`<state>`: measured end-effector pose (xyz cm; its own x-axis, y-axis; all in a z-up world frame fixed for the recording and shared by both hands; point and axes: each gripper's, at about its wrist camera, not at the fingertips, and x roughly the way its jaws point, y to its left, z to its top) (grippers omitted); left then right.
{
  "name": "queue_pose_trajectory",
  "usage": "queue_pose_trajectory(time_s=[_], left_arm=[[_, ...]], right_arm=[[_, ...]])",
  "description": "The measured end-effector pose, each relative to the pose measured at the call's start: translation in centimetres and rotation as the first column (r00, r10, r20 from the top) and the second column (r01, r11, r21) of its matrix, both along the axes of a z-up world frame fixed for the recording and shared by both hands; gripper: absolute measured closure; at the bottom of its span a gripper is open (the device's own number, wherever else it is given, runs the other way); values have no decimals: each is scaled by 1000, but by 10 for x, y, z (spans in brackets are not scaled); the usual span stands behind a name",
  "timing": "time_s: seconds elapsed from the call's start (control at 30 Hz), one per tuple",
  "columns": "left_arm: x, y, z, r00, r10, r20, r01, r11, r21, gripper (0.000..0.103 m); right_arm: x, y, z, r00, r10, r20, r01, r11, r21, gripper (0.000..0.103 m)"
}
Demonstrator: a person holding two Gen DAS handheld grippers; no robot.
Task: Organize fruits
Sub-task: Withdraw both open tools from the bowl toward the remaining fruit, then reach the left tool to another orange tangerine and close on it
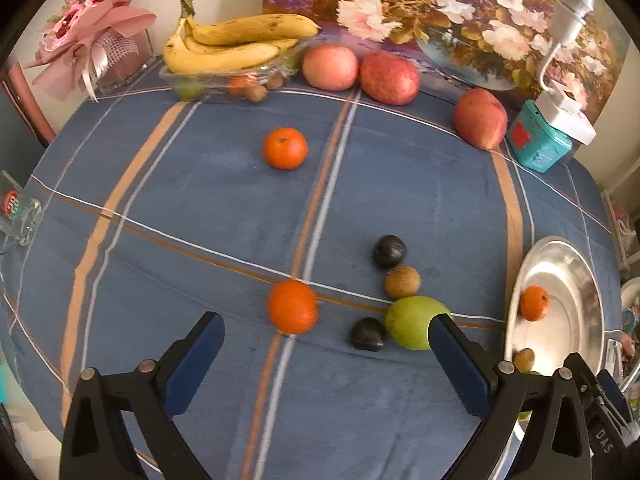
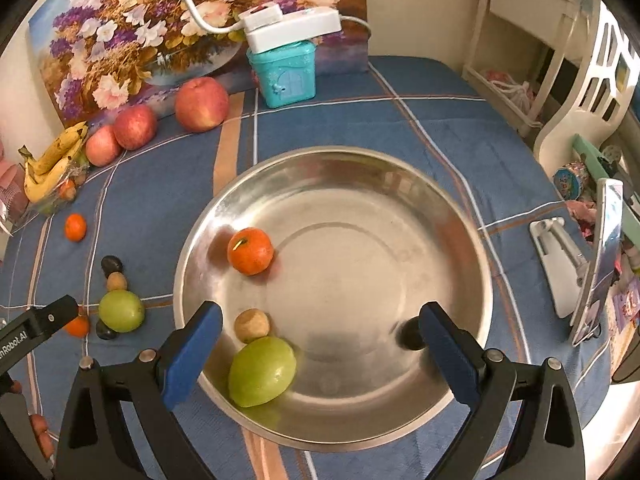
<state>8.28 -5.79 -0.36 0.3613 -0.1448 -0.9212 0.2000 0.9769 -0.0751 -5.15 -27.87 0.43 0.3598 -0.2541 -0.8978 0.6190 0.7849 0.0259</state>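
Observation:
My left gripper (image 1: 326, 334) is open and empty above the blue cloth, just short of a tangerine (image 1: 293, 307). Near it lie a green apple (image 1: 414, 322), two dark plums (image 1: 389, 251) (image 1: 368, 334) and a brown kiwi (image 1: 402, 281). A second tangerine (image 1: 285, 148) lies farther back. My right gripper (image 2: 320, 330) is open and empty over the steel bowl (image 2: 460, 216). The bowl holds a tangerine (image 2: 250, 251), a kiwi (image 2: 251, 325), a green apple (image 2: 262, 372) and a dark plum (image 2: 410, 334) beside the right finger.
At the back stand bananas (image 1: 236, 42) on a clear tray, three red apples (image 1: 330, 67) (image 1: 390, 77) (image 1: 480, 119), a teal box (image 1: 538, 144) with a white power strip, and a flower painting (image 1: 440, 12). A glass (image 1: 18, 210) is at the left edge. A phone stand (image 2: 600, 256) is right of the bowl.

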Motion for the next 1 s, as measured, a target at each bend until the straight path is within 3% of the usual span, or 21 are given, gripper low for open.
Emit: queue_pose_trajectory(time_s=[0.5,1.0], left_arm=[[39,91,19,987,152,58,-152,988,0,0],[48,91,10,991,132,24,-131,990,-48,0]], right_arm=[[51,65,4,987,159,12,-159,987,19,4],[92,123,-12,962,272,6,-272,961,52,4]])
